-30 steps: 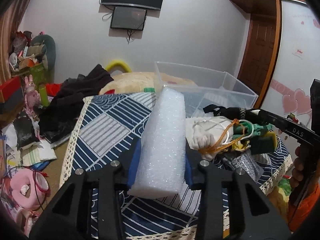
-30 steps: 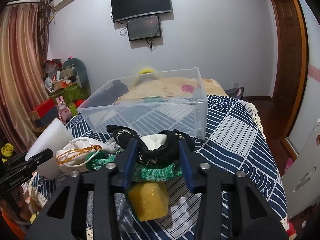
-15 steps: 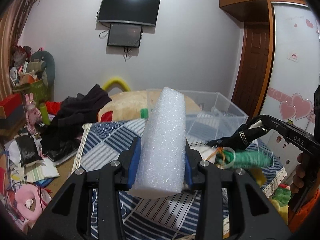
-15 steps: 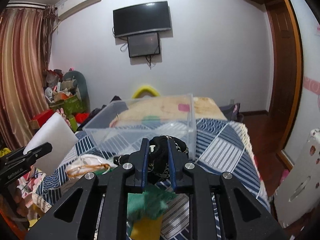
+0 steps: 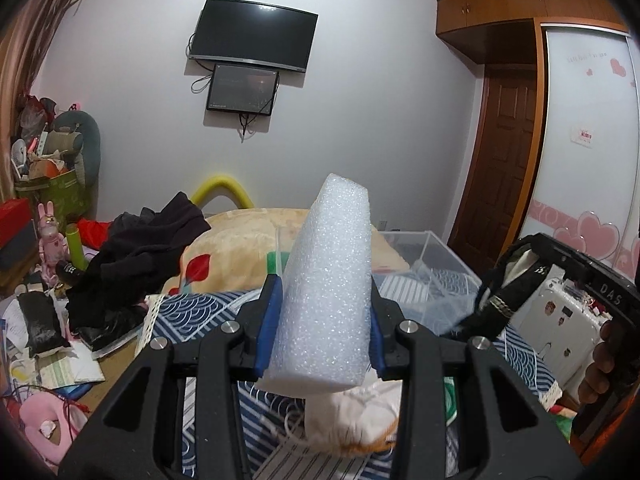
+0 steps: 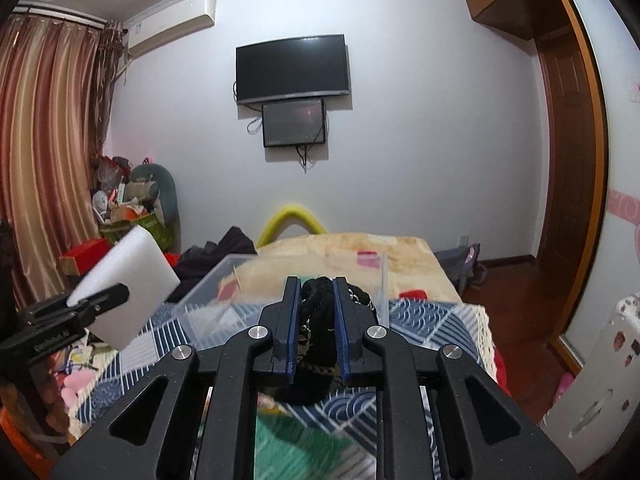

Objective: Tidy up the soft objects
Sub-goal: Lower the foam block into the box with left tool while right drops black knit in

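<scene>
White foam block [image 5: 326,292] clamped upright between left gripper [image 5: 325,322] pads, above the bed [image 5: 208,312]. Black fabric item [image 6: 316,320] pinched in right gripper [image 6: 316,320], jaws just closed tight on it, clear bin [image 6: 208,300] just beyond.

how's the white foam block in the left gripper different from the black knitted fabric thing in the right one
The white foam block is pale, stiff-looking and slab-shaped; the black knitted fabric item is dark and limp, drooping below the pads. The block keeps the left gripper fairly wide and sticks up well past it; the fabric is squeezed thin, so the right gripper is nearly closed. Both are clamped between blue pads, above the patterned bedspread near the clear plastic bin.
</scene>
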Demonstrator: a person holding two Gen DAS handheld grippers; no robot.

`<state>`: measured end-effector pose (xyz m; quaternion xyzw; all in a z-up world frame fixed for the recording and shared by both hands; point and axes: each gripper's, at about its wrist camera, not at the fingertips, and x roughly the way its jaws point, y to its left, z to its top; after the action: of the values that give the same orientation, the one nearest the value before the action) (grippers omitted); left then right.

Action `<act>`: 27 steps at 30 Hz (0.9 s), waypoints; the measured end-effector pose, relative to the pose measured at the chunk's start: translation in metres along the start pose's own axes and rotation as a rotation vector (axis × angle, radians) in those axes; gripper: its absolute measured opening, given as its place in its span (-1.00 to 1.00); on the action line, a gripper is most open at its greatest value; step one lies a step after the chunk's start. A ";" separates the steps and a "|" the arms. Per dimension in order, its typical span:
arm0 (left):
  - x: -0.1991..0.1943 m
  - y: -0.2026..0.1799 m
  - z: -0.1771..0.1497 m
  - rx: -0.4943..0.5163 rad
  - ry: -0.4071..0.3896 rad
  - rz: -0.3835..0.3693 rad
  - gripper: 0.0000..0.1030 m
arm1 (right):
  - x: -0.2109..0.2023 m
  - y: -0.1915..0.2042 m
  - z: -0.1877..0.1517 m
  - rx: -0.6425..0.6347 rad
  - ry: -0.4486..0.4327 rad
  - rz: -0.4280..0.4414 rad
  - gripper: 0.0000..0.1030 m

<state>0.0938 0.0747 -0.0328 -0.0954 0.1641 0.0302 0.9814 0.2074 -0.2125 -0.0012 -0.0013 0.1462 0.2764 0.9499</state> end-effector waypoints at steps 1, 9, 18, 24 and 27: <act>0.003 0.000 0.003 -0.002 0.000 -0.004 -0.26 | 0.001 -0.001 0.004 0.001 -0.010 0.000 -0.74; 0.033 0.000 0.023 -0.004 0.010 -0.022 -0.26 | 0.016 0.005 0.029 -0.016 -0.057 -0.005 -0.74; 0.083 -0.005 0.023 0.035 0.102 -0.012 -0.30 | 0.051 0.010 0.020 -0.057 -0.016 -0.026 -0.74; 0.101 -0.008 0.023 0.093 0.115 0.041 -0.37 | 0.083 0.006 -0.003 -0.069 0.118 -0.009 -0.74; 0.106 -0.013 0.025 0.115 0.125 0.038 -0.37 | 0.092 0.001 -0.014 -0.067 0.187 0.011 -0.74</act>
<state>0.2028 0.0699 -0.0424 -0.0374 0.2285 0.0332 0.9723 0.2770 -0.1644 -0.0402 -0.0580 0.2247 0.2850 0.9300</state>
